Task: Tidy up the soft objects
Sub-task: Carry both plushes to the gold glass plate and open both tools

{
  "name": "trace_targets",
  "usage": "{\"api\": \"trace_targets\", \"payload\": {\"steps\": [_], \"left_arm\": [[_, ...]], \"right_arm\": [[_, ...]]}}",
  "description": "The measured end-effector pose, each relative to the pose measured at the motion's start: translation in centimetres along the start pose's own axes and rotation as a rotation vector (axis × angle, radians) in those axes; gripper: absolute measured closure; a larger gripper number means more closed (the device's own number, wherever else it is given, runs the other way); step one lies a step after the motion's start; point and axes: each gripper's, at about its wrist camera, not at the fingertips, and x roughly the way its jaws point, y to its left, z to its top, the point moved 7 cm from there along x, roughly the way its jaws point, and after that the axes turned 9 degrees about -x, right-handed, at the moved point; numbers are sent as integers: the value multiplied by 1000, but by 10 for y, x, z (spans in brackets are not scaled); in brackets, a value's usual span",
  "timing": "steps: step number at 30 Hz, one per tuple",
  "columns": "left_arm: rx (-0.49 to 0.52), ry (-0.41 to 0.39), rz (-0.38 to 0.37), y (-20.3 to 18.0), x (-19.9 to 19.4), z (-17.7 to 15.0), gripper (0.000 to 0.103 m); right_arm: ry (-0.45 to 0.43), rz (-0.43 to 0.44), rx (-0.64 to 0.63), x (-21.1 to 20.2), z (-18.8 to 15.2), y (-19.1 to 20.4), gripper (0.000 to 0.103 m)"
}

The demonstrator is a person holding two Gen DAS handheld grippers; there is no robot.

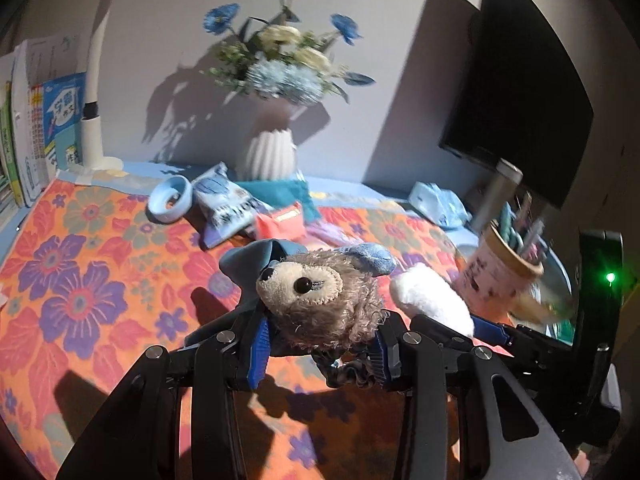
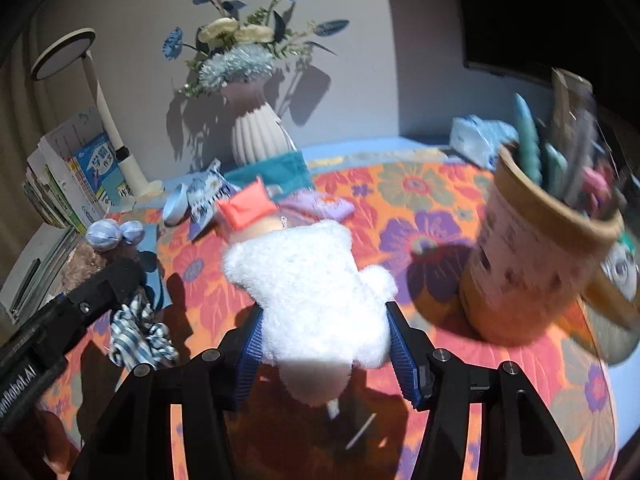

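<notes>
Soft toys are both being carried above the floral cloth: I'm clamping the brown plush dog in my left gripper and the white plush in my right gripper; neither is placed yet, and pouches are waiting near the vase.

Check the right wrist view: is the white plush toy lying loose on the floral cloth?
No: the white plush toy is held between the right gripper's blue fingers, above the cloth.
</notes>
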Motion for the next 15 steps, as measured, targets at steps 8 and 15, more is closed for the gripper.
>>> {"api": "trace_targets", "payload": {"steps": [8,15], "left_arm": [[82,28,-16,-42,-4,-23,66],[157,55,-15,-80,-4,-41,66]], "right_arm": [[49,-43,75,-23,-23,-31,47],[81,-75,139,-46,-41,-59,47]]}}
